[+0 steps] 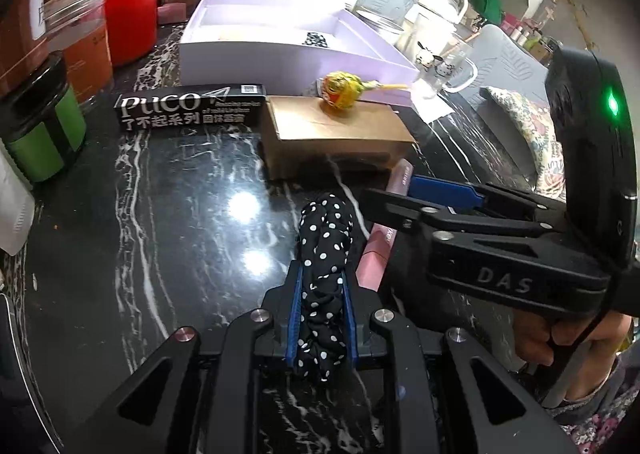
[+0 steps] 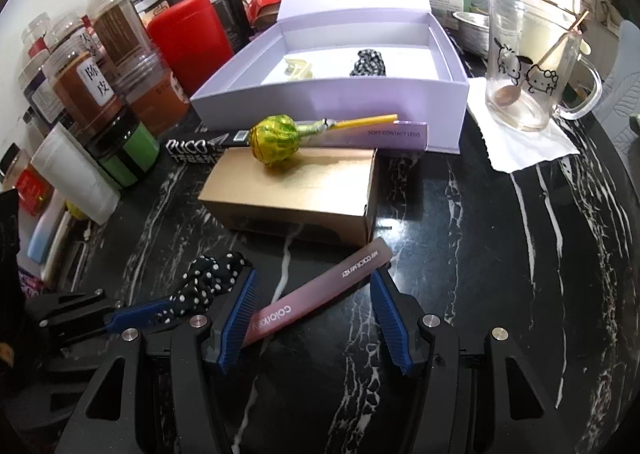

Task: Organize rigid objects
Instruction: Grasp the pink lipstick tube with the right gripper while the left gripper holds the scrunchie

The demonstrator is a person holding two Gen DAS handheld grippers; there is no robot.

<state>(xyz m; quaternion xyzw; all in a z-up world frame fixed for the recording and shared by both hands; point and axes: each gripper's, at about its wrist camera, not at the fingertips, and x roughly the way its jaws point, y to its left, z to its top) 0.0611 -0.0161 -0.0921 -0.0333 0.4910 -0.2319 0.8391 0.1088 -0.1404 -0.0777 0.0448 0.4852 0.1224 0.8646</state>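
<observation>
My left gripper (image 1: 321, 282) is shut on a black scrunchie with white dots (image 1: 326, 230), low over the black marble table (image 1: 180, 214). The same scrunchie (image 2: 208, 282) shows at the left of the right wrist view. My right gripper (image 2: 314, 314) stands open, its blue pads (image 2: 240, 314) on either side of a slim pink box (image 2: 320, 290) that lies slantwise on the table. Behind it a yellow lollipop (image 2: 276, 142) rests on a tan cardboard box (image 2: 296, 198). An open lilac box (image 2: 328, 102) further back holds another dotted scrunchie (image 2: 368, 62).
A black PUCO box (image 1: 188, 110) and a lilac contact-lens box (image 2: 400, 134) lie before the lilac box. Jars (image 2: 88, 94), a green jar (image 1: 44, 134) and a red canister (image 2: 188, 38) crowd the left. A glass mug (image 2: 524, 74) stands on a napkin at the right. A hand (image 1: 560, 334) holds the right gripper (image 1: 388, 190).
</observation>
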